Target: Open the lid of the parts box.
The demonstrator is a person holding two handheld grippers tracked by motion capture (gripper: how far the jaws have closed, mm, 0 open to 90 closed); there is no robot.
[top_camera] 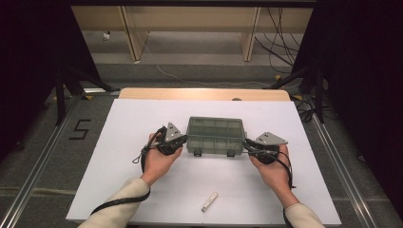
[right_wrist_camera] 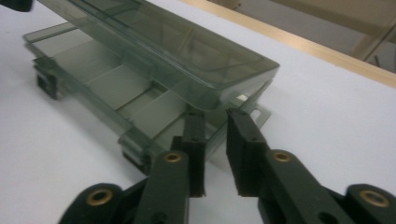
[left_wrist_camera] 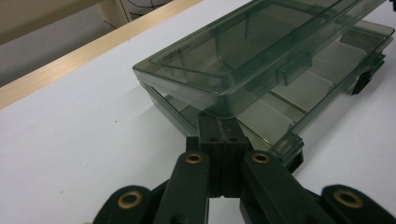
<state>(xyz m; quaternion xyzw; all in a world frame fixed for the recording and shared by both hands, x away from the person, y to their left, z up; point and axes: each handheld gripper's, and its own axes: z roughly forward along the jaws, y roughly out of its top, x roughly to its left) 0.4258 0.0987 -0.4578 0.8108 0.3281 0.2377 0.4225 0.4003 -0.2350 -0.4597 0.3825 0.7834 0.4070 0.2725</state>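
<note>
A translucent grey-green compartment box [top_camera: 216, 135] lies at the middle of the white board. Its lid [left_wrist_camera: 243, 46] stands slightly raised over the divided base [left_wrist_camera: 303, 88], with a gap along the front. My left gripper [top_camera: 184, 138] is at the box's left end. Its jaws [left_wrist_camera: 217, 119] are shut together, with the tips wedged under the lid's corner. My right gripper [top_camera: 246, 144] is at the right end, and its jaws [right_wrist_camera: 215, 115] stand a little apart. Their tips sit just below the lid [right_wrist_camera: 177, 46], against the end of the base [right_wrist_camera: 107, 79], and nothing is pinched between them.
A small white stick-shaped object [top_camera: 209, 201] lies near the front edge of the white board [top_camera: 142, 180]. The wooden table edge [top_camera: 204, 93] runs behind the board. Beyond it are floor, cables and stand legs.
</note>
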